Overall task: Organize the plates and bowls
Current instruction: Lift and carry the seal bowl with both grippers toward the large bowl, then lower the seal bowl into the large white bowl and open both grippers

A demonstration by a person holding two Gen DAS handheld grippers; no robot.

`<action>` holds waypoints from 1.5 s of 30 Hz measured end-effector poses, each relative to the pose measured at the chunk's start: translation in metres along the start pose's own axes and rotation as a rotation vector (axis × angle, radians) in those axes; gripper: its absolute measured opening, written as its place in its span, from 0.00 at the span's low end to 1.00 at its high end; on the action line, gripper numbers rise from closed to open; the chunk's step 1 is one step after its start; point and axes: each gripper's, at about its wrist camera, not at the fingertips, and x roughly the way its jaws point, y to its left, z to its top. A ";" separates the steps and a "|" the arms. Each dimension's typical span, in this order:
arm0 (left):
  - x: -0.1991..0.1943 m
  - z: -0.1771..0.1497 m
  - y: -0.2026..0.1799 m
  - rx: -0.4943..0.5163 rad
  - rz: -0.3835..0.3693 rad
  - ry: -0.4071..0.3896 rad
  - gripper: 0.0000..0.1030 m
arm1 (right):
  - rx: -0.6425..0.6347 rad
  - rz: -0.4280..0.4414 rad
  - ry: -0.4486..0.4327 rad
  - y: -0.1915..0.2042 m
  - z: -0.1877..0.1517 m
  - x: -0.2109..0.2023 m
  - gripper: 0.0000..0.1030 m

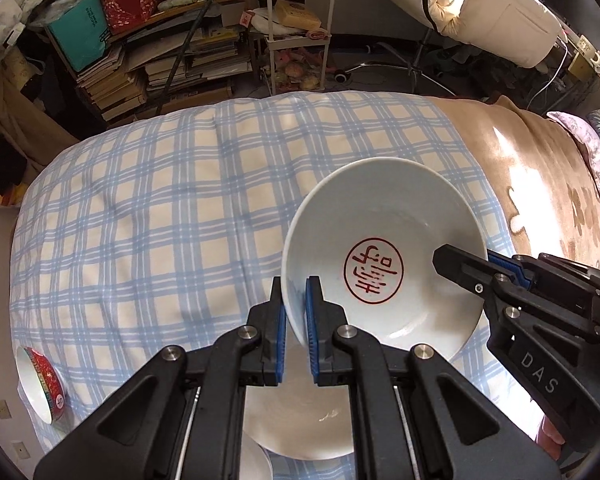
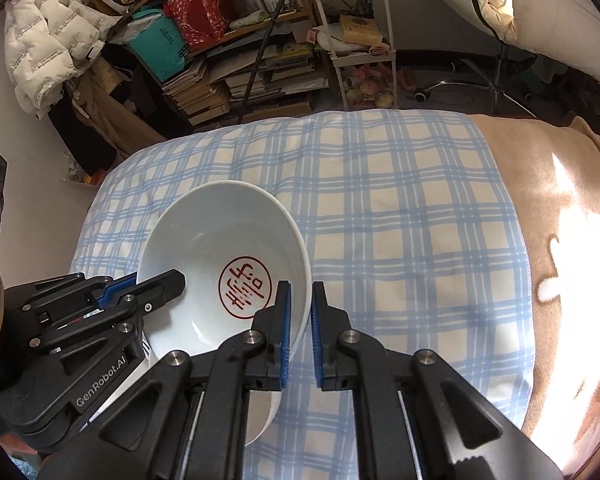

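A pale blue bowl with a red round seal painted inside hangs above the checked bedding, held from both sides. My left gripper is shut on its left rim, and my right gripper is shut on its right rim. In the right wrist view the same bowl sits left of centre, with my right gripper clamped on its near right rim and my left gripper clamped on its left rim. A white plate lies on the bedding below the bowl. A red patterned bowl lies tilted at the lower left.
A blue and cream checked quilt covers the bed, with a tan blanket to its right. Behind the bed stand stacked books, a white trolley rack and a cream coat over a chair. Another white dish rim shows at the bottom.
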 end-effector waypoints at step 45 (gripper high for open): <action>0.027 -0.098 0.019 -0.065 0.066 0.050 0.12 | -0.033 -0.031 0.093 0.038 -0.078 0.030 0.11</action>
